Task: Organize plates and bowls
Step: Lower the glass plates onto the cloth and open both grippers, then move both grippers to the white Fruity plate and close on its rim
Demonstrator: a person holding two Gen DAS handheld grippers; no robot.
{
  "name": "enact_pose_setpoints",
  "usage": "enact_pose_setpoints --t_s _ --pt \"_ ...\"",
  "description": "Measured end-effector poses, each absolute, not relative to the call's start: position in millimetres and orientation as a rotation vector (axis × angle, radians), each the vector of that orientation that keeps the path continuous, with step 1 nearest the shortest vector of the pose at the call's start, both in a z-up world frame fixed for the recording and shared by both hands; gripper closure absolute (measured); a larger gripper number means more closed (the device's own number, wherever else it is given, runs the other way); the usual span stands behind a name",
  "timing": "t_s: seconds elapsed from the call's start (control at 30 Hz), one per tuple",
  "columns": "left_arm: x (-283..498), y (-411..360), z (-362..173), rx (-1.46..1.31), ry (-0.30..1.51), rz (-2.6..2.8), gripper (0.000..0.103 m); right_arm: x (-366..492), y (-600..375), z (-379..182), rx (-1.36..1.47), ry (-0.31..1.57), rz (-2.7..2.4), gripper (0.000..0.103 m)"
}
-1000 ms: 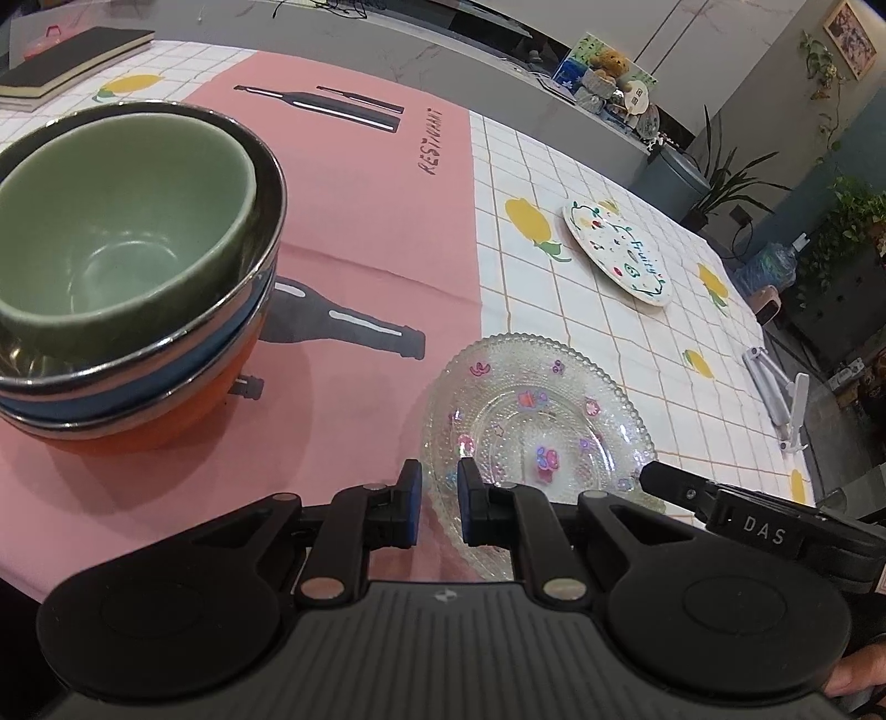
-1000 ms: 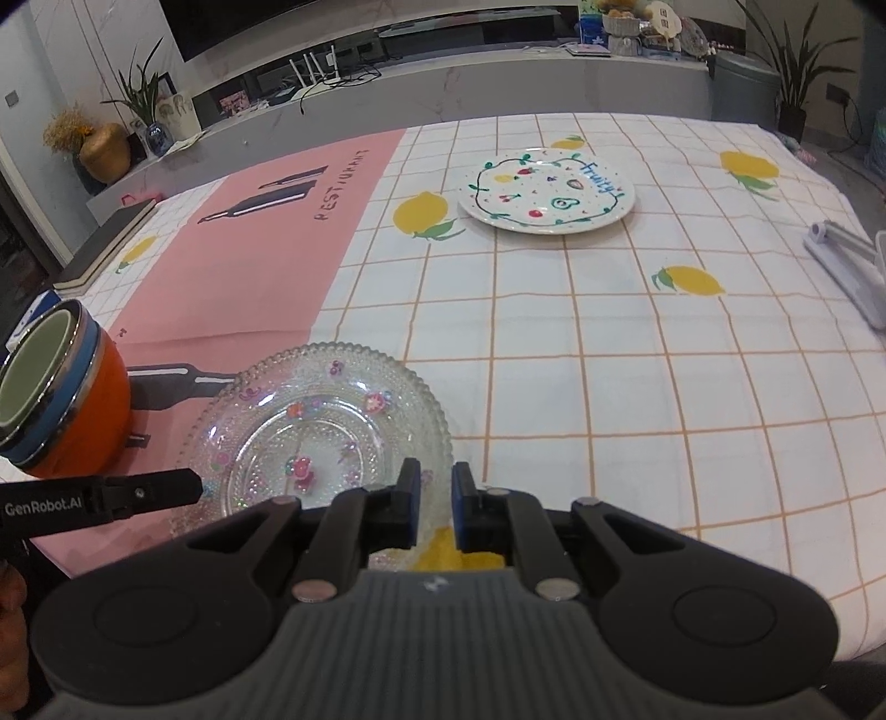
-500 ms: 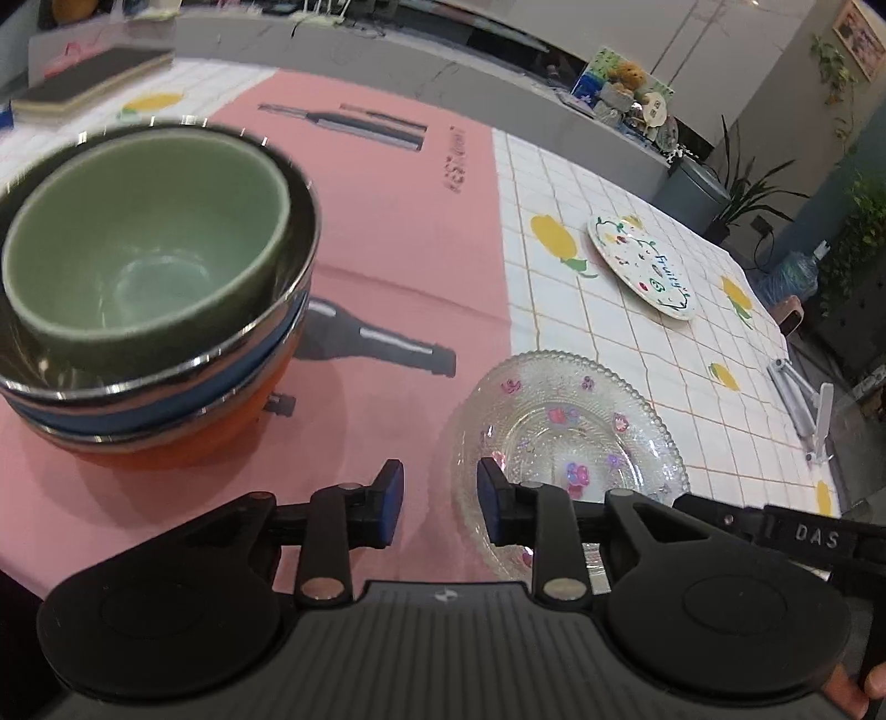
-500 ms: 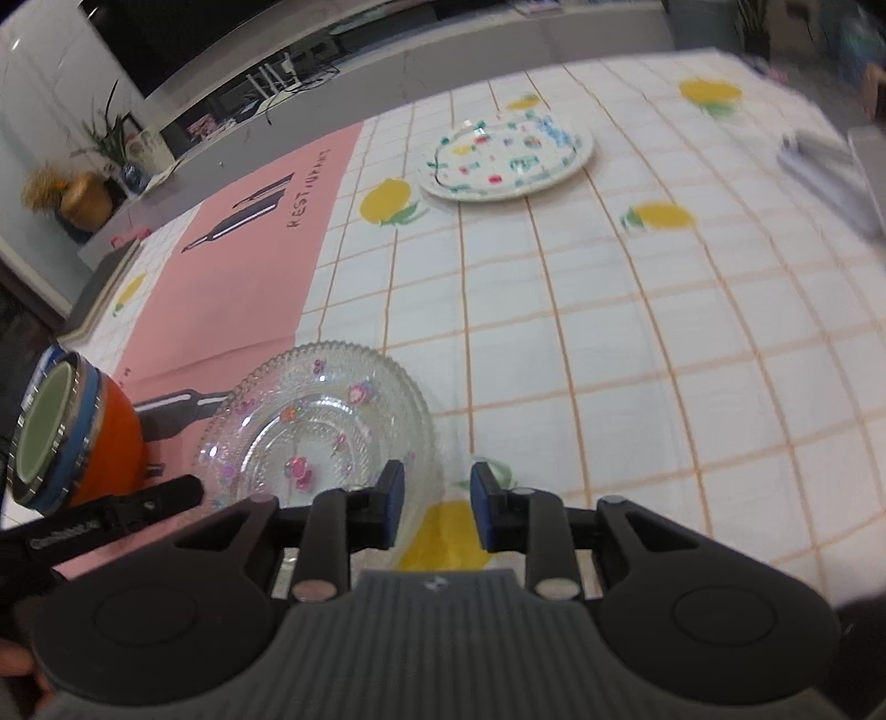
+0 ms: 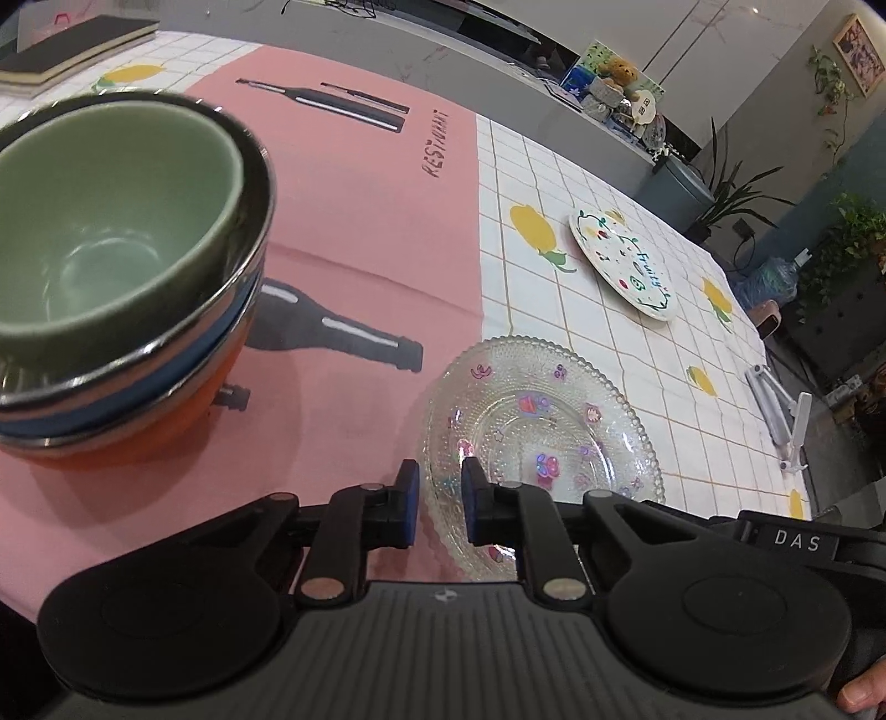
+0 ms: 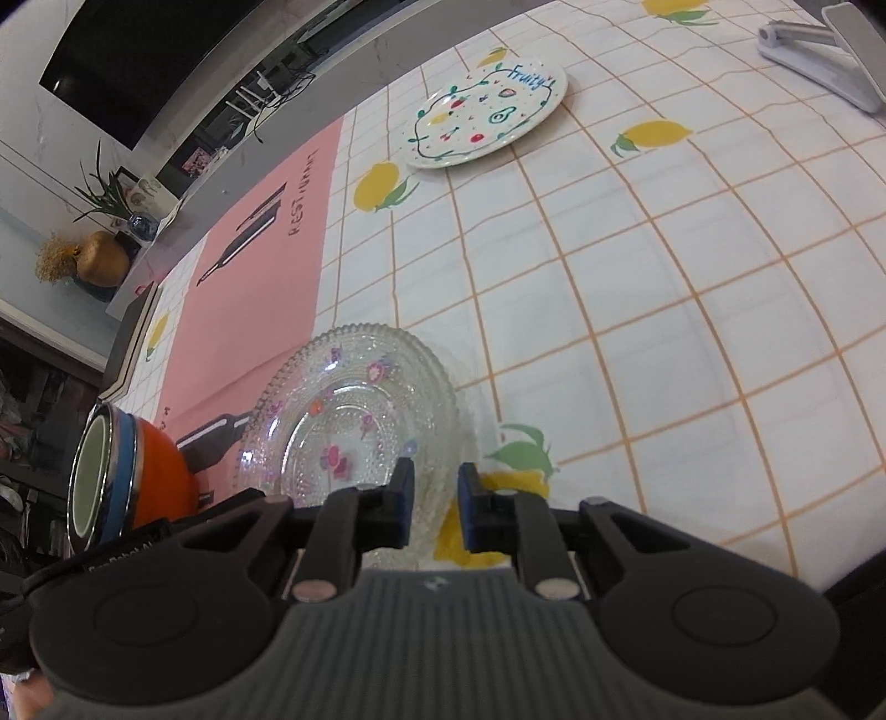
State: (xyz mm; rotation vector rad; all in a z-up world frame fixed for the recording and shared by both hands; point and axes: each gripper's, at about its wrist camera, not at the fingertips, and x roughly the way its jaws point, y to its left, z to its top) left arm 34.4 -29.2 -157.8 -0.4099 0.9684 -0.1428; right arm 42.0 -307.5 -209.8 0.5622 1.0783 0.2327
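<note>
A clear glass plate (image 5: 542,426) with flower decals lies near the table's front edge, half on the pink mat. My left gripper (image 5: 440,501) straddles its left rim, one pad outside and one inside. Its jaws are closing and the pads meet the glass. My right gripper (image 6: 436,501) has rolled over the opposite rim of the glass plate (image 6: 343,432), its jaws closing on it the same way. Left of the plate stands a stack of bowls (image 5: 111,249), green in steel in blue in orange. A white plate with fruit drawings (image 5: 623,266) lies farther back on the checked cloth.
A white folding stand (image 5: 775,410) lies at the table's right edge. A dark book (image 5: 72,50) rests at the far left corner. Checked cloth (image 6: 637,288) stretches between the two plates. Plants and a counter lie beyond the table.
Both grippers' jaws opened wider half a second ago and have narrowed again around the glass plate's rim. The right gripper has rolled, so its view tilts.
</note>
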Motion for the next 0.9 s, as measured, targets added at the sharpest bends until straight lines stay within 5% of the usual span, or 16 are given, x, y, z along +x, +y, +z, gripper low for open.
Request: enact_pose_setpoints --t_s 0.23,0.6,0.9 --pt "32.0 -37.3 -149.5 -0.326 0.935 -0.092 0.084 41.8 -302.4 -205.2 0.492 1.066 0.225 0.081" --pt "50.5 -68.3 -95.7 -0.334 0.856 -0.202 0.066 46.8 -324.9 -178.4 0.391 0.973 0.174 0.065" --pt "112.5 -99.8 -65.6 -0.332 0.833 -0.252 0.064 90.2 -348.8 -157.7 0.28 0.914 0.024 0.065"
